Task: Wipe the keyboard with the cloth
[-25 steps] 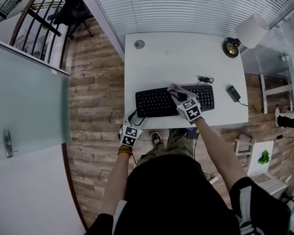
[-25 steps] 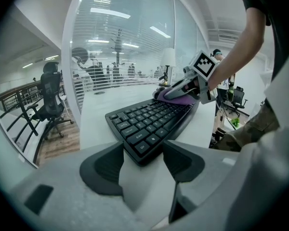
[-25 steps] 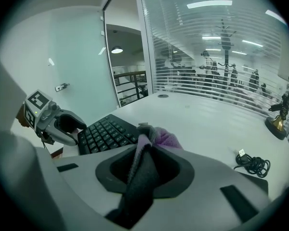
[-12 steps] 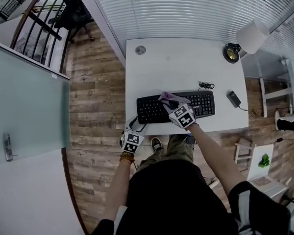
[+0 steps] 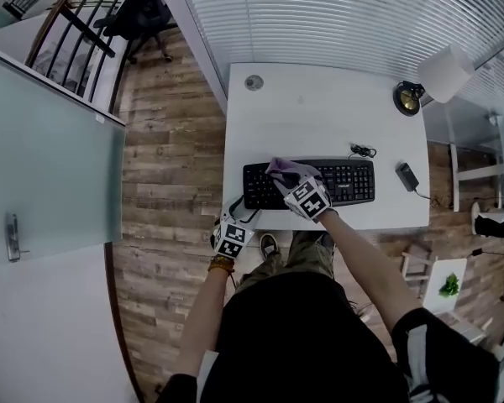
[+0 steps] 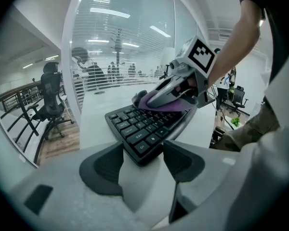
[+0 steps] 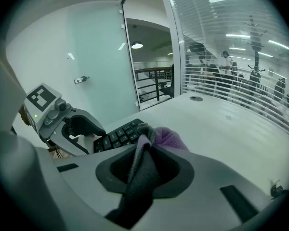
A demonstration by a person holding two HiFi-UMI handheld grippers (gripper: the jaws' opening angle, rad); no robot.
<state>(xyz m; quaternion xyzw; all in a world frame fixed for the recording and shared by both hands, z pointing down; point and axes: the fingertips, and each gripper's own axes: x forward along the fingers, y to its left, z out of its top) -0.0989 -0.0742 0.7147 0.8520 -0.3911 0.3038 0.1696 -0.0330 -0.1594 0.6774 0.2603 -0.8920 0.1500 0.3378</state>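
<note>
At the near-left corner of the black keyboard (image 5: 344, 183) sits the left gripper (image 6: 143, 150). Its jaws are spread apart with that corner between them, and I cannot tell whether the pads touch it. It looks placed to steady the board. The keyboard lies along the near edge of the white desk (image 5: 319, 116), with its long axis running left to right. The purple cloth (image 5: 281, 169) rests on the keys left of centre, clamped in the closed jaws of the right gripper (image 7: 147, 167), which reaches in from the near side. Most of the keys lie to the cloth's right, so the next stroke probably runs along that axis.
</note>
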